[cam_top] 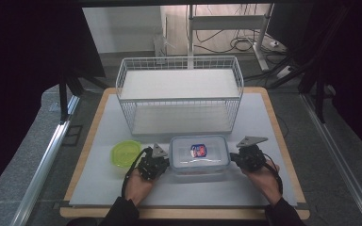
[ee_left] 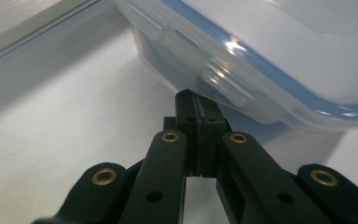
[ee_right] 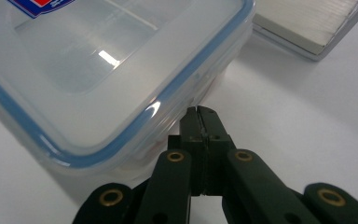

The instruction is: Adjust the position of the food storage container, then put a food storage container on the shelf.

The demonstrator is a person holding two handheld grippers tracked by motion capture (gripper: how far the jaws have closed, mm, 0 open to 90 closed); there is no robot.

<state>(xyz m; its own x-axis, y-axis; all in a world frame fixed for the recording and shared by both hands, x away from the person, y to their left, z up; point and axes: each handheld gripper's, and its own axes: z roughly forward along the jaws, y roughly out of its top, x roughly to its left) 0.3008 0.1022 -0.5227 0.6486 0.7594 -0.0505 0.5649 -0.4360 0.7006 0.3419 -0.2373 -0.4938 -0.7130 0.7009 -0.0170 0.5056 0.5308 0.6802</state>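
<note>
A: What sits between the two hands?

B: A clear plastic box (cam_top: 199, 158), rectangular with rounded corners, on the near middle of the tabletop (cam_top: 264, 117). Its snap-on lid (ee_right: 74, 70) is glossy and see-through, edged with a blue seal, and it carries a red and blue sticker (cam_top: 198, 150) on top.

A: And the tongs?

B: The left tongs (cam_top: 162, 163) are at the box's left end, the right tongs (cam_top: 236, 158) at its right end. Both are matt black, with brass-coloured rivets on the arms. In the left gripper view the left tongs (ee_left: 199, 100) are closed, the two jaws pressed flat together with nothing between them, and the tips sit just under a moulded lid flap (ee_left: 214, 74). In the right gripper view the right tongs (ee_right: 199, 112) are likewise closed on nothing, with the tips right against the box's side, below the lid's rim.

A: Do they touch the box?

B: They look to touch it, or very nearly; I cannot tell for certain.

A: What else is there?

B: A round, translucent yellow-green tub (cam_top: 126, 153) just left of the left tongs, and a white wire basket (cam_top: 179, 94), a boxy grid, at the far middle. The tabletop is a smooth pale sheet with a wood-coloured border.
</note>
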